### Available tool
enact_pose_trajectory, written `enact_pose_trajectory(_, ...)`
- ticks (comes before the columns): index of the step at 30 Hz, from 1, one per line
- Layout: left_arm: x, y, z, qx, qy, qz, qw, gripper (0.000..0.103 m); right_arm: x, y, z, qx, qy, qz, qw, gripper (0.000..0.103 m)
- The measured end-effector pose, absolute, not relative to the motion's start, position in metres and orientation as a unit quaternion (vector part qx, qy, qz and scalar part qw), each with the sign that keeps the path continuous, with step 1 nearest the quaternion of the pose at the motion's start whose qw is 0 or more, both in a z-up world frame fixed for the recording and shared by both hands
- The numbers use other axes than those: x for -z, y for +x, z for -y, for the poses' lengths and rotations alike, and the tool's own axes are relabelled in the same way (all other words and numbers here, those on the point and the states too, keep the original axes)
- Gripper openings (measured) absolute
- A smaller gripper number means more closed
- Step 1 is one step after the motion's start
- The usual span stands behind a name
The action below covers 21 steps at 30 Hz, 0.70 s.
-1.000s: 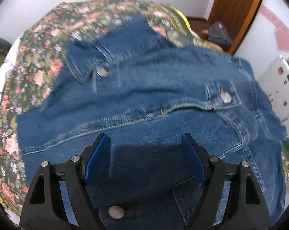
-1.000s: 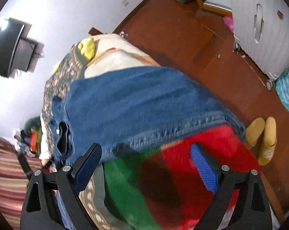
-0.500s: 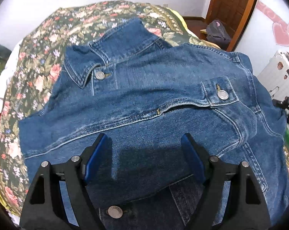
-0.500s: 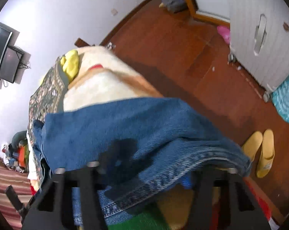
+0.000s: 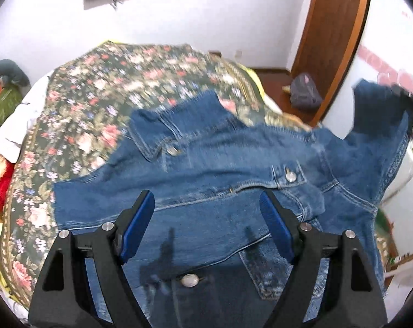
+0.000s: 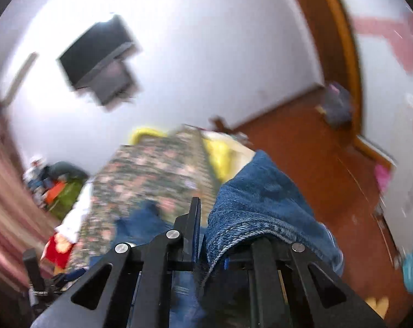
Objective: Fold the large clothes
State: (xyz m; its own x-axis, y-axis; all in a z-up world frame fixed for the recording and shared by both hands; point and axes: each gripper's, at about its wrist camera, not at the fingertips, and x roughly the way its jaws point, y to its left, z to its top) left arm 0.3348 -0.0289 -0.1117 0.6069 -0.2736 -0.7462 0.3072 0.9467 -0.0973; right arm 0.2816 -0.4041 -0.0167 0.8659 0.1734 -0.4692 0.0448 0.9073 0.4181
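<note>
With our right gripper (image 6: 206, 235) clamped on a sleeve of the blue denim jacket (image 5: 233, 191) spread on the floral bedspread (image 5: 97, 95), and our left gripper (image 5: 206, 213) open above it, we judge the sleeve fold is under way, next needing it laid across the chest.

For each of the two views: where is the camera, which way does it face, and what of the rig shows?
Left wrist: above the denim jacket, looking down across the floral bedspread; open left claw in front.
Right wrist: low, tilted up towards the wall TV; right claw shut on a jacket edge.
Shared: jacket, bedspread, TV, wooden door frame.
</note>
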Motion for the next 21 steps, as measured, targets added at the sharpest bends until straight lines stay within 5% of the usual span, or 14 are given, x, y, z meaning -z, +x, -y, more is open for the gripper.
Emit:
enact_pose_trajectory(8, 0.085, 0.306, -0.04, 0.129, -0.014, -0.375, 0.918, 0.079, 0.003, 0.331, 0.256, -0.165, 0.149, -0.286, 0.932, 0.01)
enact_pose_trajectory(21, 0.13, 0.274, -0.114, 0.075, -0.042, -0.422, 0.903, 0.079, 0.182, 0.35, 0.147, -0.211, 0.115, -0.574, 0.782, 0.011)
